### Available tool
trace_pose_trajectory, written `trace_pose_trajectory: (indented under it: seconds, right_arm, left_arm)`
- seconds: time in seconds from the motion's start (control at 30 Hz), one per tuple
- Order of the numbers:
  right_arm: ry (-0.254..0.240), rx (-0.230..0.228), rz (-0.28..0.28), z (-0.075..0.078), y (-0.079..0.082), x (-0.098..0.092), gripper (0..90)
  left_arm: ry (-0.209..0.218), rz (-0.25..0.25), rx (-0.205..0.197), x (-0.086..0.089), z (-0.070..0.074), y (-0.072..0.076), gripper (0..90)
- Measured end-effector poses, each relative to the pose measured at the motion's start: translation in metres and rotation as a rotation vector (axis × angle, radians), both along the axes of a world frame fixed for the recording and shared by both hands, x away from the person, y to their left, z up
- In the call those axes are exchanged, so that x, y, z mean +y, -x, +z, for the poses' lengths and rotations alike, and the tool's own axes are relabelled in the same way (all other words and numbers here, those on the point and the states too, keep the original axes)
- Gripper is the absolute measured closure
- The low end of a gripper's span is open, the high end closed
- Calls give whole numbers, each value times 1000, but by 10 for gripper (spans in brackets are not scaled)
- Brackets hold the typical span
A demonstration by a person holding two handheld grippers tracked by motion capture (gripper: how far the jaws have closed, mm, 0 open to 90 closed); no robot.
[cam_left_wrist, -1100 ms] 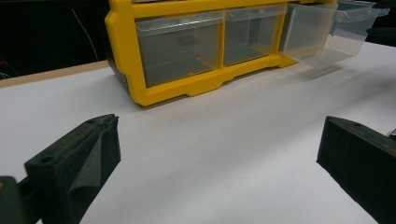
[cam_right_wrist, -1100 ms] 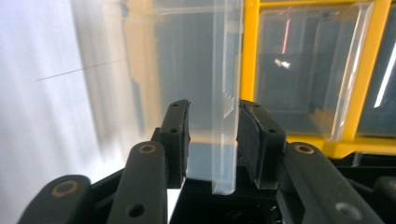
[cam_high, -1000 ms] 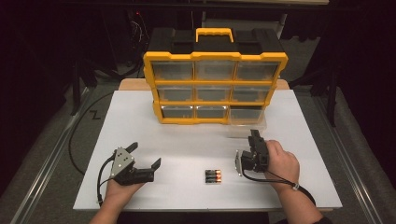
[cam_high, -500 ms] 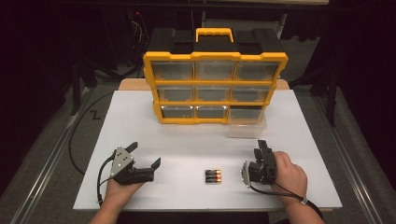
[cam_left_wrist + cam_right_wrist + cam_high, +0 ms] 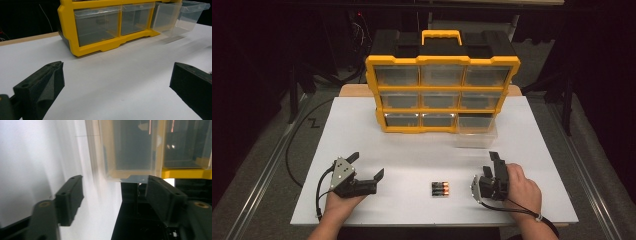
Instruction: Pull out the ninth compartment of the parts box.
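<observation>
A pack of three batteries [image 5: 440, 188] lies on the white table [image 5: 412, 150] near its front edge, between my two grippers. My left gripper [image 5: 366, 165] rests at the front left, a hand holding it, jaws wide open and empty [image 5: 116, 85]. To the right of the batteries, my right gripper [image 5: 488, 165] is held low and rolled on its side. Its jaws have just been opening and stand apart with nothing between them [image 5: 115, 202]. Neither gripper touches the batteries.
A yellow and black drawer organizer [image 5: 442, 90] with a carry handle stands at the back middle of the table. Its clear bottom right drawer [image 5: 476, 131] is pulled out toward me [image 5: 180, 17]. Black cables trail off the left side.
My right gripper has moved right and toward the table's front edge, sinking a little, and its jaws have spread wider. The left gripper and the batteries have stayed put.
</observation>
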State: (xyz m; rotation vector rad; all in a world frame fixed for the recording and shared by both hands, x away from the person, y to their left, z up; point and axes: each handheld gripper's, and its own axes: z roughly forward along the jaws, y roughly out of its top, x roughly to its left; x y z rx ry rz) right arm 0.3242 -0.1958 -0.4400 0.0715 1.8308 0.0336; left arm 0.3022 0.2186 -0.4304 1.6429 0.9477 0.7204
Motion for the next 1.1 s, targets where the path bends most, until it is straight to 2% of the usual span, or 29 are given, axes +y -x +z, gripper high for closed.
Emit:
trace_pose_trajectory:
  seconds: [0.13, 0.27, 0.47, 0.67, 0.83, 1.1]
  right_arm:
    - [-11, 8, -18, 2, -1, -1, 148]
    - [-20, -8, -14, 2, -4, -2, 9]
    - [-29, -26, 6, 3, -4, -3, 8]
    - [-67, -24, 0, 5, -3, -4, 8]
    - [-153, -7, -1, 8, -5, -6, 8]
    - [-261, 29, -38, 10, -9, -13, 8]
  left_arm:
    - [0, 0, 0, 0, 0, 0, 2]
    - [0, 2, 1, 0, 0, 0, 2]
    - [-1, 3, -1, 0, 0, 0, 2]
    - [7, 6, -2, 0, 0, 0, 2]
    - [5, 10, -2, 1, 0, 0, 2]
    - [6, 11, 4, 1, 0, 0, 2]
